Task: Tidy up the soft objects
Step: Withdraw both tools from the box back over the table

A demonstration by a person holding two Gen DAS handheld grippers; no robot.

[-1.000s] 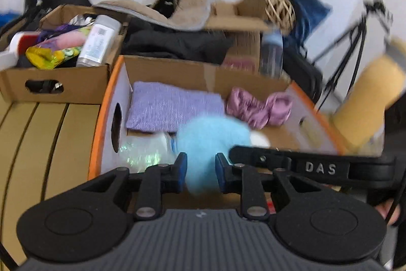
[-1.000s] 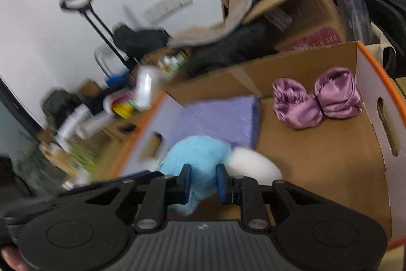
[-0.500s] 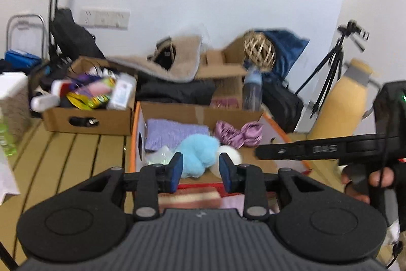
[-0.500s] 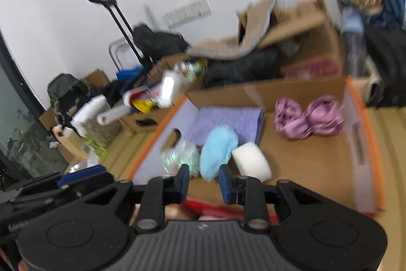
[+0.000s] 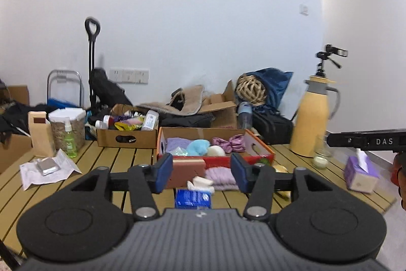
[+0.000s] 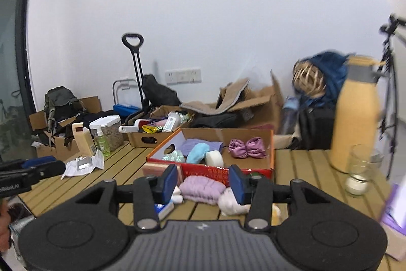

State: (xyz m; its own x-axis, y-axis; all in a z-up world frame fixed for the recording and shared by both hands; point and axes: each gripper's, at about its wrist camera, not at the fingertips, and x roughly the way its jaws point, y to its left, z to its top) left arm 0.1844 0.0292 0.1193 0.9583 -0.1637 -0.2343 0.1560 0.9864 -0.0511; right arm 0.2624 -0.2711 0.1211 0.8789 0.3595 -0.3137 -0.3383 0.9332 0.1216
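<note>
- left gripper (image 5: 201, 173) and right gripper (image 6: 202, 183): jaws just been opening, nothing between them
- blue fluffy thing (image 5: 198, 146) sits in the orange-rimmed box (image 5: 261, 147)
- slatted wooden table (image 5: 111, 161), white wall (image 5: 203, 17), clutter behind

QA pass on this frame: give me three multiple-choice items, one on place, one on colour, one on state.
1. Where is the blue fluffy item?
A in the orange-edged box
B on the table slats
C in the tongs

2. Colour of the knitted item in front of that box?
A green
B lilac
C black

3. The left tongs are:
A shut on a sponge
B shut, empty
C open, empty

Key: A, it lies between purple cloth and white sponge; B, pale purple knit; C, blue pads apart, nothing gripped.
</note>
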